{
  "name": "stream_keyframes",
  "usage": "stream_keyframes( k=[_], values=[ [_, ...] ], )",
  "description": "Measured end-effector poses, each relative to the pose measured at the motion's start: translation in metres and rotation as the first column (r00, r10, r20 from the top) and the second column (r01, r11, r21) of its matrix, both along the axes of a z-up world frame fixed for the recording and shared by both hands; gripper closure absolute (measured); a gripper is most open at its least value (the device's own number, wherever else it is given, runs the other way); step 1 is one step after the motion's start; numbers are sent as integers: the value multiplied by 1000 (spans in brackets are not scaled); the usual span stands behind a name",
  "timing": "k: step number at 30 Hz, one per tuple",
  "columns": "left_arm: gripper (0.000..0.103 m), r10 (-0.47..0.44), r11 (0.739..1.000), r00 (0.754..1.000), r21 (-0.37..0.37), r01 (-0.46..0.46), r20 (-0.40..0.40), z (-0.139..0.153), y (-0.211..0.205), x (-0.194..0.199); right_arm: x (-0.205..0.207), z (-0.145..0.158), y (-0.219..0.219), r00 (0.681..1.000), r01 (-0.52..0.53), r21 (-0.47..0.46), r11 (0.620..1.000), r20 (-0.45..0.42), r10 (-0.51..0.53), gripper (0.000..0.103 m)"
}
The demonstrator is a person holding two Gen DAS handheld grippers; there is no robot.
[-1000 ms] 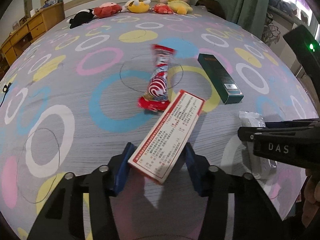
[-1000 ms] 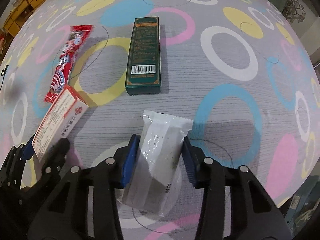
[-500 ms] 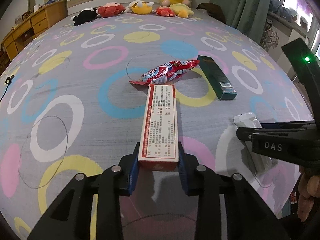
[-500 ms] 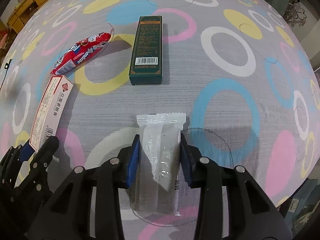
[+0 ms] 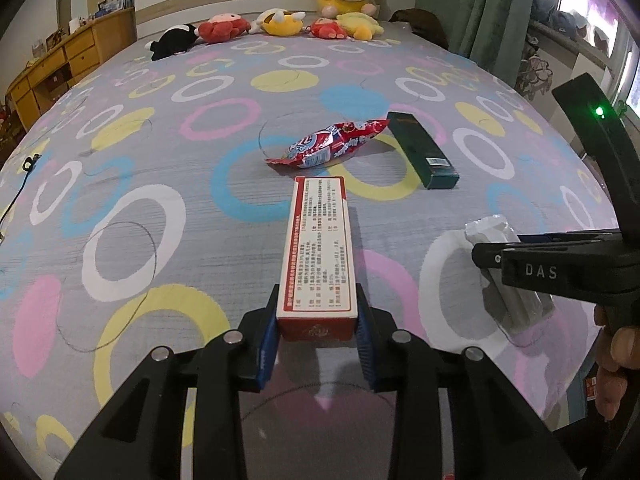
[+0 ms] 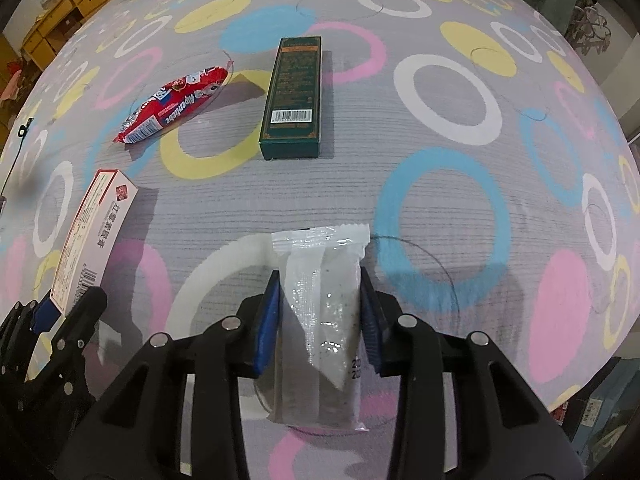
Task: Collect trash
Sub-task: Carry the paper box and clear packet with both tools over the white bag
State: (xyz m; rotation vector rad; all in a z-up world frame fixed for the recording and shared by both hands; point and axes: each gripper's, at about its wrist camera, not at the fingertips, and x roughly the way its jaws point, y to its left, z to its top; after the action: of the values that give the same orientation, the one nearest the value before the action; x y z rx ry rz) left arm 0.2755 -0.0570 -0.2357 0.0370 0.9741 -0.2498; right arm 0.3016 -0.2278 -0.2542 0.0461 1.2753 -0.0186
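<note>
My left gripper [image 5: 318,320] is shut on the near end of a long red and white carton [image 5: 320,240], which points straight away from me over the bedspread. In the right wrist view the right gripper [image 6: 320,304] is shut on a clear plastic packet [image 6: 320,248], its blue pads [image 6: 268,312] pressing both sides. A red snack bag [image 5: 332,146] lies crosswise beyond the carton. A dark green box [image 5: 422,150] lies right of that bag. The right wrist view also shows the carton [image 6: 92,240], the snack bag [image 6: 176,104] and the green box [image 6: 296,96].
The bedspread [image 5: 160,128] with coloured rings covers a wide bed. Plush toys [image 5: 276,24] line the headboard. A wooden dresser [image 5: 60,64] stands at the left, green curtains [image 5: 480,8] at the right. A black cable [image 5: 28,164] lies at the bed's left edge.
The left jaws closed on the carton, which swung from slanted to straight. The red bag turned from lengthwise to crosswise. The right jaws closed on the packet. Both grippers drew back slightly.
</note>
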Motion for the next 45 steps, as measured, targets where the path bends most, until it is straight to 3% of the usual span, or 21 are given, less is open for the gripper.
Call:
stream_keyframes(
  k=[13,27,45],
  values=[
    [70,-10,1000,1000,-12,10,20,19,4,-24,-12,12,-23,1000,6,9,1000,26,-6,68],
    [70,-39,999,996,-8,40,74,58,0,-67,-49,79,-34,985,-43,62,997,169,32,67],
    [70,-80,997,987,33,76,140,112,-8,-122,-141,151,-51,946,-97,108,989,320,58,67]
  ],
)
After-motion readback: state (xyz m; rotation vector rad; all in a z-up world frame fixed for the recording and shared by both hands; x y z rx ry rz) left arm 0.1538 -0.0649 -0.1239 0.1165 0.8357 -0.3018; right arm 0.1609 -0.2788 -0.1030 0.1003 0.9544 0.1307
